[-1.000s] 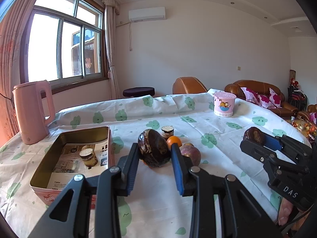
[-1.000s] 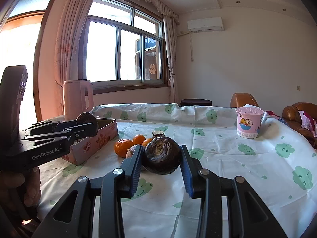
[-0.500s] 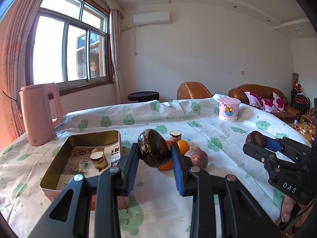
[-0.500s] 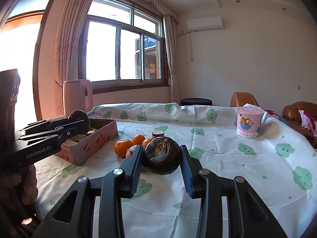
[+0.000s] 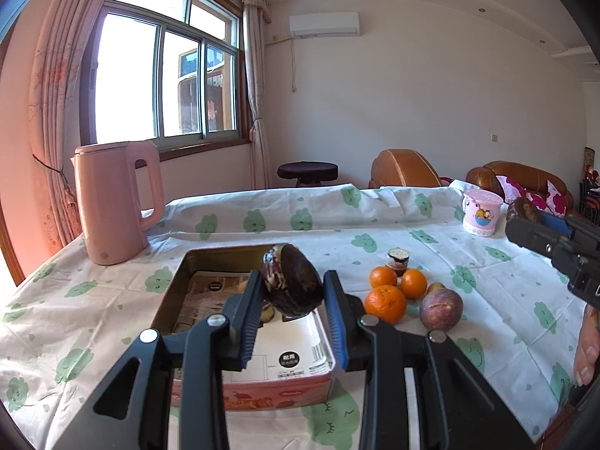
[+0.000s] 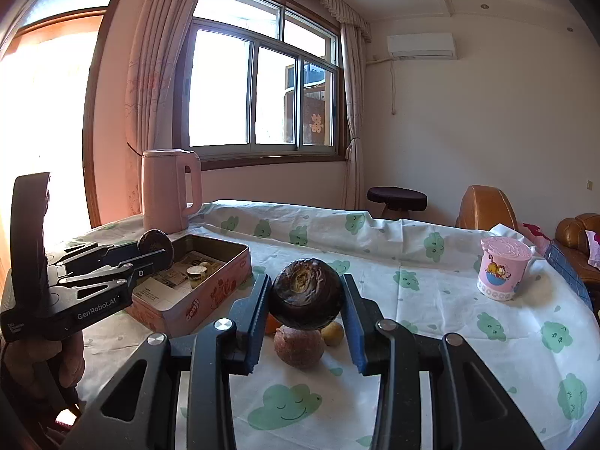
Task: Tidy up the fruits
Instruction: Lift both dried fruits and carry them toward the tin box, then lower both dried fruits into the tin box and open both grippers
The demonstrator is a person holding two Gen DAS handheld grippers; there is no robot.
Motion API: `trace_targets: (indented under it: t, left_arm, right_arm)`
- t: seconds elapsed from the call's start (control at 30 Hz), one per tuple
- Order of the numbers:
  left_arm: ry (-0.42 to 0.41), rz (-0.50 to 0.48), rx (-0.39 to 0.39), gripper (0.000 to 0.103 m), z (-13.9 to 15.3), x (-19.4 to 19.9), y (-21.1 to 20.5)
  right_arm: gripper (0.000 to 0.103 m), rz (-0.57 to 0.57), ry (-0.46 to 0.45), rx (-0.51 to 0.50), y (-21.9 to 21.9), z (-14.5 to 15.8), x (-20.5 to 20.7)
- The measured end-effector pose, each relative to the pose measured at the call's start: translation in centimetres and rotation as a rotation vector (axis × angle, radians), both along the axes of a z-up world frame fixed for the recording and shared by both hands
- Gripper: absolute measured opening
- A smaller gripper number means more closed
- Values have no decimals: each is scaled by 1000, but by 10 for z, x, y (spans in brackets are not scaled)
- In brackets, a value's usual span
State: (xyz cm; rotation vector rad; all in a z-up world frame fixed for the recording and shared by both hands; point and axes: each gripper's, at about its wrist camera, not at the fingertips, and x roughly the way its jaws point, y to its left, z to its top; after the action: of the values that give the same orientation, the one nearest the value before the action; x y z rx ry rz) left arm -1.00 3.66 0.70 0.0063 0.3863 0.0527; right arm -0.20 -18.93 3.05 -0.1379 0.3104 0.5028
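1. Two dark fruits are off the table, one clamped in each tool — the left gripper (image 5: 292, 292) grips a dark fruit (image 5: 294, 287) above the open tin (image 5: 176, 285), presumably the collecting box.
2. Right gripper (image 6: 305, 300) pinches its own dark round fruit (image 6: 305, 294) over the loose pile — likely waiting its turn.
3. Oranges (image 5: 386, 302) and a purple fruit (image 5: 440, 308) sit just beside the tin on the tablecloth (image 5: 112, 300), unsorted.

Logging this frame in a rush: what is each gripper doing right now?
Left gripper: shut on a dark brown wrinkled round fruit, over the pink rectangular tin.
Right gripper: shut on a second dark brown wrinkled fruit.
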Motion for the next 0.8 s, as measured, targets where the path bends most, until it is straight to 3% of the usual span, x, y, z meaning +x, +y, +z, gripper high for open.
trace_targets:
  t: [0.37, 0.8]
  left_arm:
    - [84, 104, -5, 34, 1, 33, 67]
    - [205, 84, 11, 34, -15, 67, 90]
  right_arm:
    - [39, 111, -2, -68, 67, 27, 41]
    - [39, 231, 104, -169, 162, -10, 72]
